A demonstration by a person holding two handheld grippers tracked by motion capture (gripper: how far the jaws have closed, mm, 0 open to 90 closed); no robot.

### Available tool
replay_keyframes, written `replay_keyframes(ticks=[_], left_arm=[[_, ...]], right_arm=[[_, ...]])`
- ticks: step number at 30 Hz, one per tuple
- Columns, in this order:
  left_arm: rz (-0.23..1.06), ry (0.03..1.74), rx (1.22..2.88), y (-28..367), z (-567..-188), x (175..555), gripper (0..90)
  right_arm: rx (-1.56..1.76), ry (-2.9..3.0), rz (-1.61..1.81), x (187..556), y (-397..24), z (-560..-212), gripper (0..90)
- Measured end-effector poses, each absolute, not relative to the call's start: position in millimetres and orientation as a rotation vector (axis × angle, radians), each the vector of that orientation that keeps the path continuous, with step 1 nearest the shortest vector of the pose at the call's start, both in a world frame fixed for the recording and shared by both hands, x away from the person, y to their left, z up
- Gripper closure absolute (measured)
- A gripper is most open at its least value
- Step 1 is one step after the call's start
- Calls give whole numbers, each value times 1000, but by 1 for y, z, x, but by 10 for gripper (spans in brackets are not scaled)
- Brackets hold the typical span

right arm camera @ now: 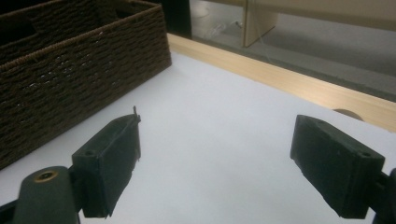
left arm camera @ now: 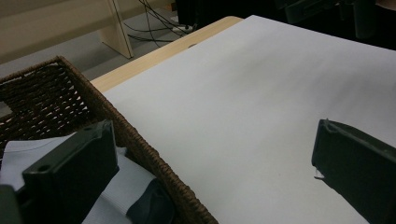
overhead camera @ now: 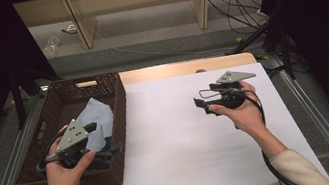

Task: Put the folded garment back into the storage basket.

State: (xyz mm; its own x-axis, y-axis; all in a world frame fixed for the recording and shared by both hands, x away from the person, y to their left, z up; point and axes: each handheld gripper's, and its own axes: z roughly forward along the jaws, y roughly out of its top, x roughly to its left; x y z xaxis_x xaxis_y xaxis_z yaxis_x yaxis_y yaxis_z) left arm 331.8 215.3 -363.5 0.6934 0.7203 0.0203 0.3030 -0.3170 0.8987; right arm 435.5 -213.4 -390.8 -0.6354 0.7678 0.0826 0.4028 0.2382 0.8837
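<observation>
Both grippers released: left gripper (overhead camera: 104, 139) over the basket (overhead camera: 120, 111) w/ pale cloth (overhead camera: 98, 117), right gripper (overhead camera: 203, 104) above the table's (overhead camera: 171, 142) far-right part.

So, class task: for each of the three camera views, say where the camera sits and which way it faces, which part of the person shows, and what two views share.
High view: above the person's side, looking forward and down on the white table; both hands, left gripper and right gripper show.
Left gripper view: rides that gripper, over the basket rim, facing across the table; open jaws.
Right gripper view: low over the table, facing the basket; open jaws.
Shared: both gripper views show basket and table.
</observation>
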Motion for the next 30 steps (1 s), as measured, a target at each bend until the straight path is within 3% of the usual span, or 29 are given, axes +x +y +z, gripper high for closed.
replay_keyframes(ticks=[19, 30], left_arm=[[527, 808, 1898, 217, -366, 331, 0], [529, 803, 1891, 216, -365, 331, 0]], right_arm=[[1119, 2056, 1391, 374, -285, -408, 165], [1146, 2014, 1398, 370, -294, -412, 165]])
